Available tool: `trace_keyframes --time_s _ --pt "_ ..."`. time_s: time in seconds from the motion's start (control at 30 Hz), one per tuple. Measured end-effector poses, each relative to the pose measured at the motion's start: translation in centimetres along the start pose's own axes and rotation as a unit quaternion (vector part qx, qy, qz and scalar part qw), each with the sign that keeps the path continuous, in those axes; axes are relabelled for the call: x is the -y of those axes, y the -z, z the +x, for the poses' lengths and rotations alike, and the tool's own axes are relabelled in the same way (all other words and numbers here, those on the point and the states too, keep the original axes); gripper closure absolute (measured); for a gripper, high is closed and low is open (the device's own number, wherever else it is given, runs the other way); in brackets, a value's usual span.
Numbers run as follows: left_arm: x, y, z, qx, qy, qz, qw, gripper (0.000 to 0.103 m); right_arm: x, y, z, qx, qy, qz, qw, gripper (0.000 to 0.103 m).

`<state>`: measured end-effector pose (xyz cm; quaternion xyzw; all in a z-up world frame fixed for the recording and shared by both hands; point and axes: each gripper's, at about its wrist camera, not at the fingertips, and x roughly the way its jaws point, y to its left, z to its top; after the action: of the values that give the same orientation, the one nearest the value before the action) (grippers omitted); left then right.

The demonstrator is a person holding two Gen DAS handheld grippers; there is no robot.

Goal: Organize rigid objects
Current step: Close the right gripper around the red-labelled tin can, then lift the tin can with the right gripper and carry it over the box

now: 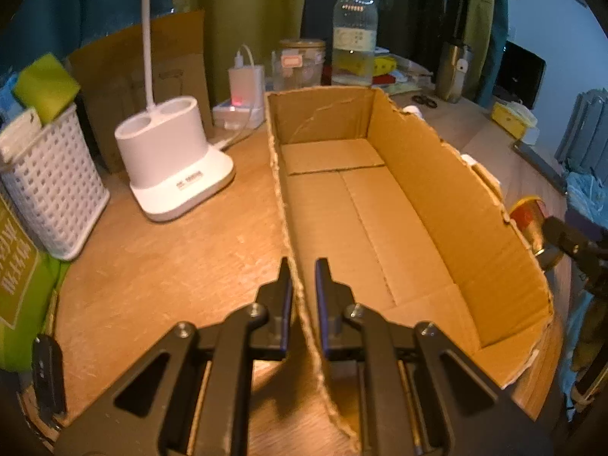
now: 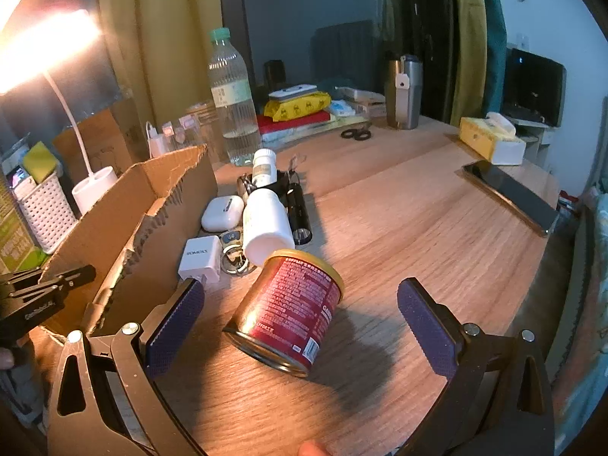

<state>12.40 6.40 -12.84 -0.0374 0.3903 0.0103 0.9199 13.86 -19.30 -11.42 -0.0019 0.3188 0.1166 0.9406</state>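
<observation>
Tin [image 2: 285, 309] lies tipped on the bench [image 2: 418, 228] between the right gripper [image 2: 300, 326]'s spread fingers, ungrasped. At eleven o'clock, bottles, charger and flashlight wait. Left gripper [image 1: 304, 296] pinches the empty cardboard box [image 1: 437, 205]'s wall. Nothing packed yet.

1. A red-labelled metal can with gold rims [image 2: 287, 309] lies tilted on its side on the light wooden table [image 2: 437, 228].
2. The right gripper [image 2: 300, 306] stands wide open, its blue ribbed pads flanking the can without touching it.
3. Just beyond the can lies a white plastic bottle [image 2: 266, 224], beside a black flashlight [image 2: 298, 209].
4. Left of the can stands a torn brown cardboard box [image 2: 152, 205]; a white square charger [image 2: 200, 259] sits between them.
</observation>
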Motion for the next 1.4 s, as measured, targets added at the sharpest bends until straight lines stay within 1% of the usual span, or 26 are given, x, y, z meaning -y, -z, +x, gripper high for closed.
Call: trace_keyframes --time_s 0.07,0.3,0.4,0.53,0.67,0.73,0.8,1.07,1.4 --pt "-0.3 0.1 -0.1 -0.001 0.006 -0.014 0.9999 0.092 0.1 0.1 0.4 -0.005 0.005 0.001 1.0 0.0" --pt "-0.3 0.1 0.0 -0.003 0.009 -0.018 0.9998 0.092 0.5 0.6 1.5 -0.02 0.021 0.007 1.0 0.0" --pt "-0.2 0.1 -0.2 0.001 -0.01 -0.016 0.9998 0.09 0.3 0.6 1.8 -0.024 0.023 0.002 0.999 0.0" --pt "-0.1 0.2 -0.2 0.003 -0.016 -0.011 0.9998 0.09 -0.2 0.7 2.4 -0.031 0.02 -0.005 0.999 0.002" --pt "-0.1 0.2 -0.1 0.002 -0.017 -0.008 0.9998 0.09 -0.6 0.7 3.0 -0.039 0.022 -0.015 0.999 0.02" --pt "0.0 0.2 -0.1 0.002 -0.017 -0.007 0.9998 0.09 -0.9 0.7 3.3 -0.044 0.029 -0.022 0.998 0.036" --pt "0.1 0.2 -0.2 0.003 -0.02 -0.005 0.9998 0.09 -1.0 0.7 3.5 -0.048 0.036 -0.024 0.998 0.045" --pt "0.4 0.3 -0.3 0.009 -0.026 0.001 0.9996 0.09 -1.3 0.7 3.4 -0.047 0.034 -0.031 0.998 0.045" --pt "0.4 0.3 -0.3 0.009 -0.027 0.003 0.9996 0.089 -1.0 -0.4 1.7 -0.02 0.038 -0.025 0.999 0.045"
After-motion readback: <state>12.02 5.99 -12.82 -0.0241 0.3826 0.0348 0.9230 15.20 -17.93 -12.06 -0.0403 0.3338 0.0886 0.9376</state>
